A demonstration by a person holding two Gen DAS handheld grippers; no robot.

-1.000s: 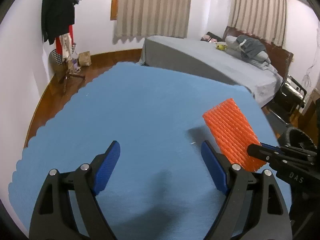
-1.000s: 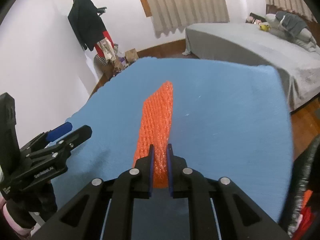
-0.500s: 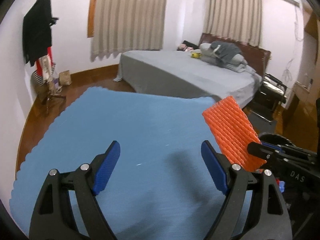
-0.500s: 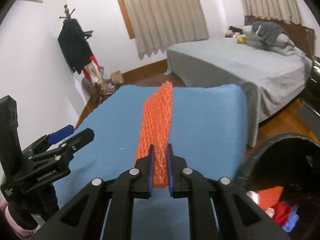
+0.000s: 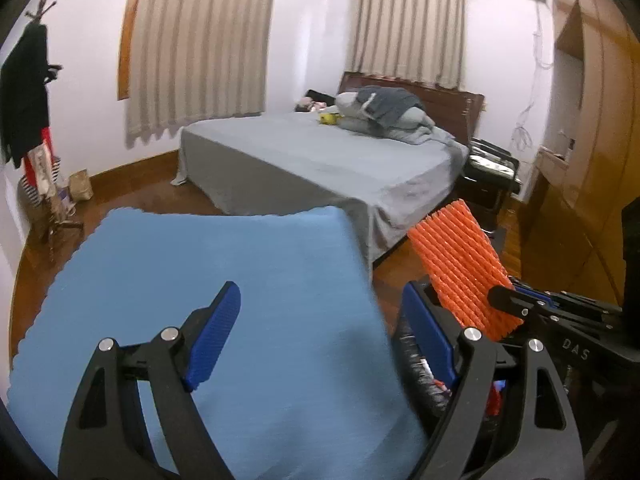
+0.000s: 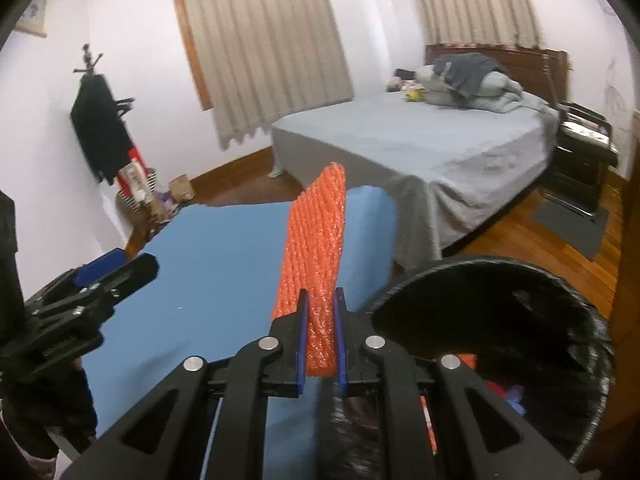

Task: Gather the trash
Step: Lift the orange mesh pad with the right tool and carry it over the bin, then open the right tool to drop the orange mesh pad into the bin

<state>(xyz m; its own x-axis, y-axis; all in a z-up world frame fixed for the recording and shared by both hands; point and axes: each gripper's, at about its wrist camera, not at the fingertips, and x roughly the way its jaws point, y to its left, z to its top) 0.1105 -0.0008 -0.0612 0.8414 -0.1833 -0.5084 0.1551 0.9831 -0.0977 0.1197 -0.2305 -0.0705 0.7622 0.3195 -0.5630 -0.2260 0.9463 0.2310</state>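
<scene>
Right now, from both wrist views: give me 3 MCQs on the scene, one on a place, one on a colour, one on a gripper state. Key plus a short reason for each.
1. Where is the black bin relative to the blue mat in the right wrist view?
A. Off its right edge
B. At the middle of it
C. On the bed

2. What colour is the foam net being carried?
A. Green
B. Orange
C. White

3. How do the jaws of the left gripper stand?
A. Clamped on the net
B. Shut on nothing
C. Open, nothing between them

Key:
1 A, the bin's rim shows to the right of the mat's edge, on the wooden floor side.
2 B, the net is bright orange in both views.
3 C, the blue pads stand wide apart with only the mat behind them; it is the right gripper that pinches the net.
</scene>
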